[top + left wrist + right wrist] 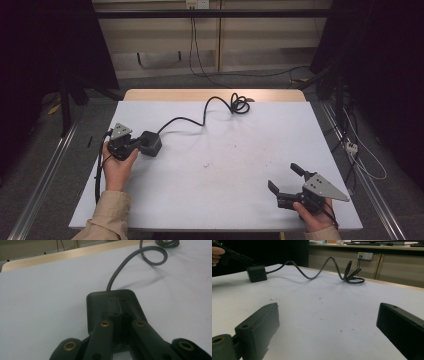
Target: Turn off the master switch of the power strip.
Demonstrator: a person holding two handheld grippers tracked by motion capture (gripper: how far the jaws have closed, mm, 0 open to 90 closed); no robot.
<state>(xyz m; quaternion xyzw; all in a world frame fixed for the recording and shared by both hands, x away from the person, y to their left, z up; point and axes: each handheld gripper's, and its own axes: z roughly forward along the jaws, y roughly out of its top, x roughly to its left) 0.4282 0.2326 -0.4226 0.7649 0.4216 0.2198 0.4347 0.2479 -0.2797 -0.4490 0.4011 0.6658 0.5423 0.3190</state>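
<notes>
Black socket cube [150, 143] unlabelled.

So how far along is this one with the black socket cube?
Done: the left gripper has shut its fingers, their tips resting on top of the socket cube. In hand: steadying it. Left: its cable lies loose, coiled at the far edge; the right gripper waits open, apart.

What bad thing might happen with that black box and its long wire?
The left hand-held gripper has its jaws closed together on top of the black box, so the box might slip or tip. Its cable lies looped near the far table edge and could snag or tug if the box moves.
</notes>
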